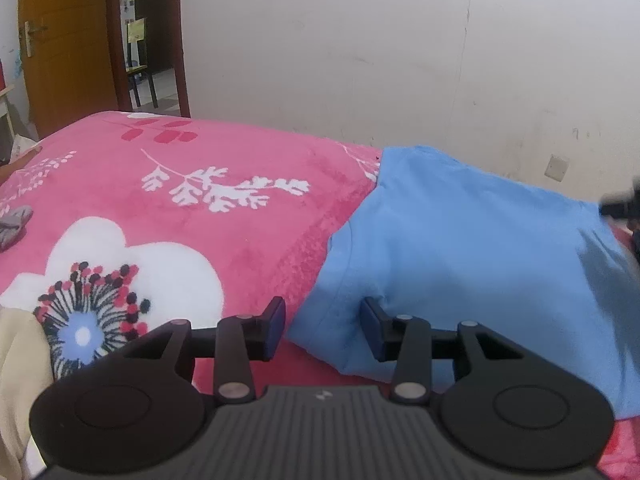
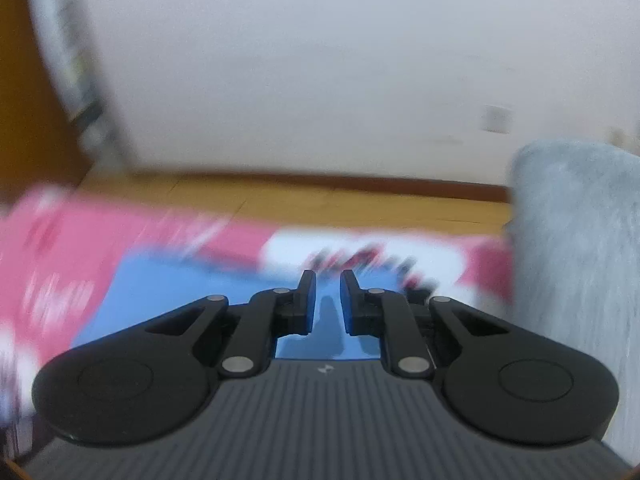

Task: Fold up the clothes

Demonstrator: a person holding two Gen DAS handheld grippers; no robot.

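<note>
A light blue garment (image 1: 460,264) lies folded on a pink floral blanket (image 1: 224,216). My left gripper (image 1: 324,312) is open, its fingers straddling the garment's near left edge without closing on it. In the right wrist view, which is motion-blurred, my right gripper (image 2: 328,284) hovers above the blue garment (image 2: 192,288) with its jaws a small gap apart and nothing between them. The right gripper's dark tip also shows at the far right edge of the left wrist view (image 1: 620,206).
A beige cloth (image 1: 20,380) lies at the near left and a grey cloth (image 1: 14,222) at the left edge. A grey fuzzy object (image 2: 576,280) stands to the right. A white wall is behind, with a wooden door (image 1: 60,44) at left.
</note>
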